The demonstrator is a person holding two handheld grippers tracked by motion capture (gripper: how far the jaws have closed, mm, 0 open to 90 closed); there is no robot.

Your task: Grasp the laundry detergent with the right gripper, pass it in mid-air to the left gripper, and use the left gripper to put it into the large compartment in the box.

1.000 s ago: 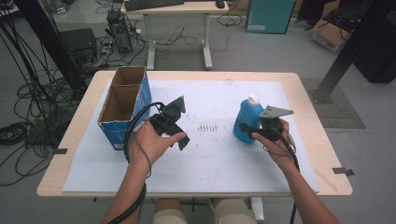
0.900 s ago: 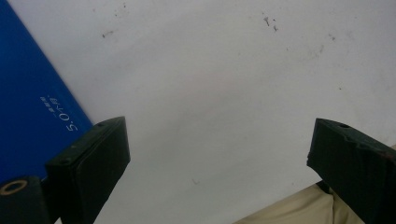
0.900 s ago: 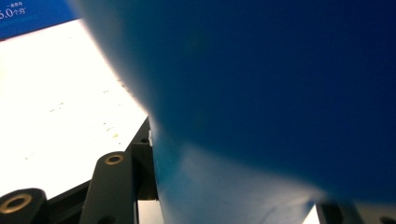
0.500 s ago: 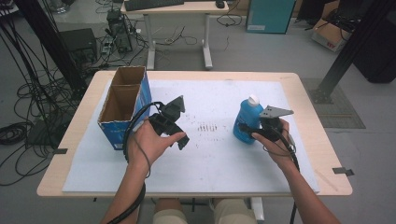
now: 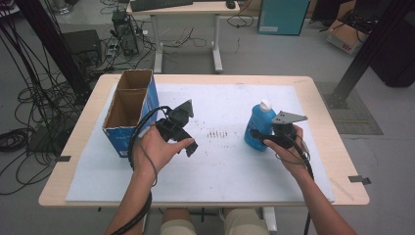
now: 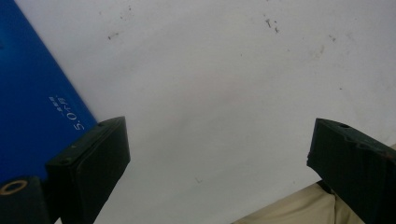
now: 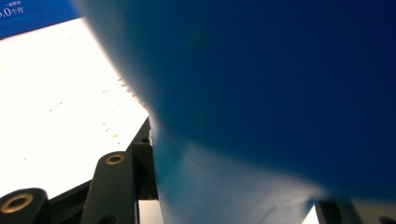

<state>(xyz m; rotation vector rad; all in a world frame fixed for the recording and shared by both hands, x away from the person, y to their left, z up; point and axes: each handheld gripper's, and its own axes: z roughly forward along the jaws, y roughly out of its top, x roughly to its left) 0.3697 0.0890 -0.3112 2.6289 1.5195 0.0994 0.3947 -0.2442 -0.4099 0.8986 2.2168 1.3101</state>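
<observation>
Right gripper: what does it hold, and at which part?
The right gripper holds the blue bottle, clamped at its lower body; the left gripper holds nothing.

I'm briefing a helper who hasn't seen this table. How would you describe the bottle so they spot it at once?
Start at the white sheet covering the wooden table, then look to its right half. There a blue bottle with a white cap stands upright, gripped by the right claw. The only other blue thing is a tall open cardboard box at the left.
</observation>
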